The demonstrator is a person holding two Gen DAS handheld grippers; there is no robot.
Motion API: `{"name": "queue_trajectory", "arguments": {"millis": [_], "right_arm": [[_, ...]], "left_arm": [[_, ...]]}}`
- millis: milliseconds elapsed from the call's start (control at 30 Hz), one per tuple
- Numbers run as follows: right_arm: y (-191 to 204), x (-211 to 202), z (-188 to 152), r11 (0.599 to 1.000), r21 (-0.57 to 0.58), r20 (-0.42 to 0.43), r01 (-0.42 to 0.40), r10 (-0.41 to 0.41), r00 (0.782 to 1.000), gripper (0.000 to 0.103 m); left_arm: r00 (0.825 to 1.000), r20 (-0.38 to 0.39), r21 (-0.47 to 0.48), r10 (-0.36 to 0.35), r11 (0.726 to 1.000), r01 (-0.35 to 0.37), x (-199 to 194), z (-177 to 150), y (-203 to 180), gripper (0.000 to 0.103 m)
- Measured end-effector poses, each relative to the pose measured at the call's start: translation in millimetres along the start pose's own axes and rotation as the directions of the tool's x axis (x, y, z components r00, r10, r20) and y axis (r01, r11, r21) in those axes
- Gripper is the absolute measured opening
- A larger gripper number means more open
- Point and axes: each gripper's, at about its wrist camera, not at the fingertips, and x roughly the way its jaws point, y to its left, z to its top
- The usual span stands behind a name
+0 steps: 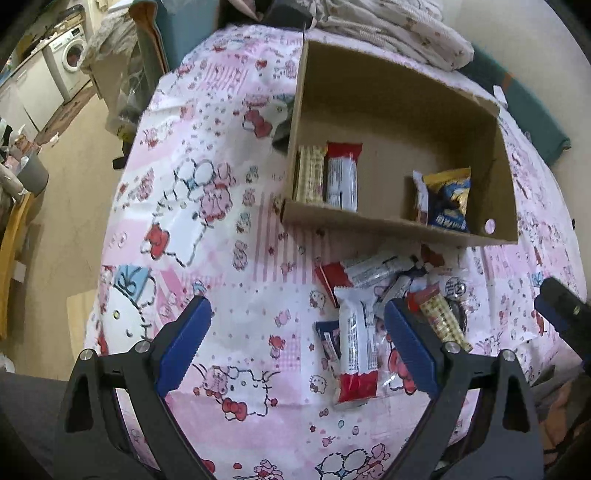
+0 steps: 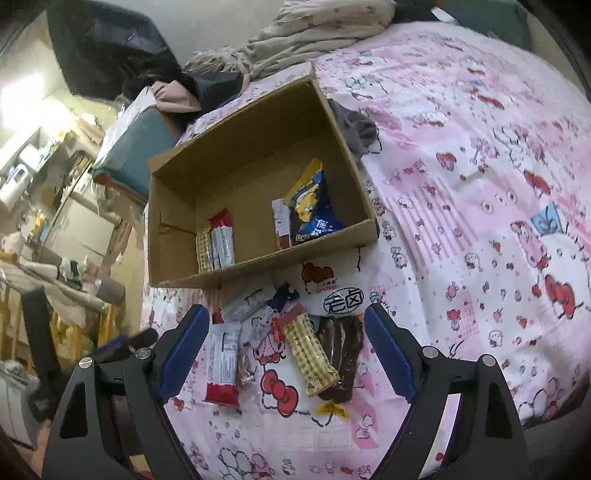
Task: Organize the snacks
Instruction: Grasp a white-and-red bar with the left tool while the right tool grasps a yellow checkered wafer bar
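A cardboard box (image 1: 402, 227) (image 2: 266, 264) stands open on the pink cartoon-print cloth. It holds a checkered wafer bar (image 1: 310, 173), a red-and-white bar (image 1: 341, 173) and a blue-and-yellow chip bag (image 1: 448, 201) (image 2: 312, 206). Loose snacks lie heaped in front of it: a white-and-red bar (image 1: 356, 347) (image 2: 221, 358), a yellow checkered bar (image 1: 443, 317) (image 2: 310, 354) and a dark brown snack pack (image 2: 343, 354). My left gripper (image 1: 297, 332) is open, left of the heap, its right finger by the white-and-red bar. My right gripper (image 2: 286, 347) is open over the heap, gripping nothing.
Folded bedding (image 1: 388, 26) and a dark grey cloth (image 2: 356, 129) lie behind the box. The cloth-covered surface drops off at its left edge to a floor, with a washing machine (image 1: 72, 55) beyond. The right gripper's tip (image 1: 561, 310) shows at the heap's right.
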Motion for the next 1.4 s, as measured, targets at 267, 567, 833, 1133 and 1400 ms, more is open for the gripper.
{"name": "queue_trajectory", "arguments": {"millis": [267, 567, 833, 1133, 1400], "right_arm": [[-5.5, 6.2, 3.8, 0.999, 0.037, -0.012, -0.015, 0.016, 1.0, 0.088], [-18.1, 5.6, 6.1, 0.996, 0.086, -0.009, -0.012, 0.013, 1.0, 0.088], [-20.1, 11.6, 6.9, 0.995, 0.1, -0.029, -0.003, 0.006, 1.0, 0.088], [-4.3, 49.9, -8.3, 0.978, -0.1, -0.181, 0.181, -0.197, 0.964, 0.086], [21.0, 90.6, -32.7, 0.917, -0.327, -0.266, 0.229, -0.322, 0.909, 0.067]], "left_arm": [[0.988, -0.145, 0.09, -0.044, 0.994, 0.057, 38.7, -18.0, -32.2, 0.07], [0.984, -0.178, 0.212, 0.002, 0.977, 0.037, 67.0, -26.4, -63.2, 0.054], [0.985, -0.169, 0.251, 0.04, 0.968, 0.003, 65.3, -29.9, -60.5, 0.027], [0.986, -0.164, 0.091, -0.015, 0.995, 0.03, 18.5, -25.5, -22.6, 0.027], [0.991, -0.135, 0.037, 0.005, 0.999, 0.0, 11.2, -18.9, -2.6, 0.027]]}}
